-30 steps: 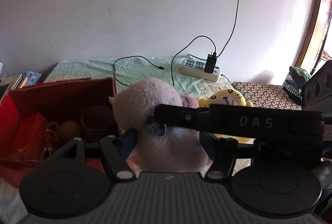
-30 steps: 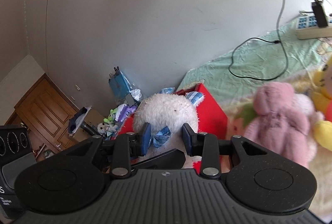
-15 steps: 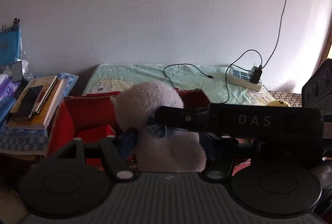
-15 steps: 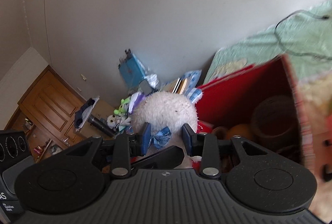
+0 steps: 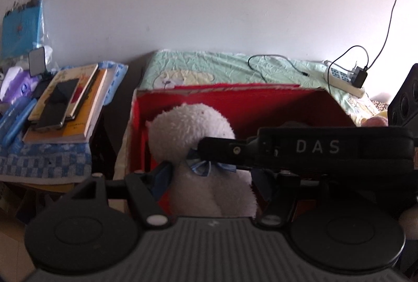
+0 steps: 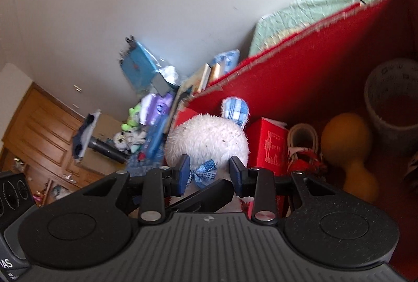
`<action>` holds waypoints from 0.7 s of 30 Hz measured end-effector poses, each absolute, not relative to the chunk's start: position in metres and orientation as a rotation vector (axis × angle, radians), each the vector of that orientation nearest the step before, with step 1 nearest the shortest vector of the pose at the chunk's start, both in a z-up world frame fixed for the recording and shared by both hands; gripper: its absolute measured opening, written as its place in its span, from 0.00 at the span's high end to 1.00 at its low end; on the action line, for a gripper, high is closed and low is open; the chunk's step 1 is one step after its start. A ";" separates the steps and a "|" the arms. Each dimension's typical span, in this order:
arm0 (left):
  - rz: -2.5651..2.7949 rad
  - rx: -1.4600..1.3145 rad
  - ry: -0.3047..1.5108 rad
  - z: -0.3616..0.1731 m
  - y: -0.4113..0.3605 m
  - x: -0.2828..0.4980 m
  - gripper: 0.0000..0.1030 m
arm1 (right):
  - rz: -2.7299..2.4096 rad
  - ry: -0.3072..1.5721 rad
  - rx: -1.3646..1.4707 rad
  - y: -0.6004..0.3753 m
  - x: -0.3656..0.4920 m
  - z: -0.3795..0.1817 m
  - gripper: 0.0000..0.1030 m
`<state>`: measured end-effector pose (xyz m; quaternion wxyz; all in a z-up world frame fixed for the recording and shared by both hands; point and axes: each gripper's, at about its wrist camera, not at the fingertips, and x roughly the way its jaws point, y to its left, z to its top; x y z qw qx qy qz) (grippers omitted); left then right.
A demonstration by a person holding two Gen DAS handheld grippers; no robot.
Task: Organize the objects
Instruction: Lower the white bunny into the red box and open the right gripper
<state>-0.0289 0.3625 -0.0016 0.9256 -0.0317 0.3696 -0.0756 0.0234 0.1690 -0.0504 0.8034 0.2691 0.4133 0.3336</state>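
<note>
Now the left gripper [image 5: 211, 177] clamps the fluffy white plush toy with a blue checked bow [image 5: 192, 130] around its body, the right gripper [image 6: 209, 173] pinching its neck, inside the red cardboard box [image 5: 261, 99].

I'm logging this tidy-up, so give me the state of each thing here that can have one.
White plush toy: gripped on both sides, held over the box.
Red box: open, partly filled.
Left gripper: shut on the plush toy.
Right gripper: shut on the plush toy.
Grey cup: upright in the box.
Charger: plugged into the power strip.
</note>
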 end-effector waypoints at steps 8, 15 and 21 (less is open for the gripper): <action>-0.145 -0.047 0.764 -0.009 0.367 -0.031 0.35 | 0.699 0.925 0.586 0.177 0.029 -0.057 0.62; -0.136 -0.059 0.770 -0.009 0.368 -0.031 0.30 | 0.715 0.933 0.601 0.176 0.033 -0.050 0.62; -0.128 -0.066 0.774 -0.010 0.364 -0.031 0.23 | 0.704 0.917 0.572 0.168 0.029 -0.046 0.62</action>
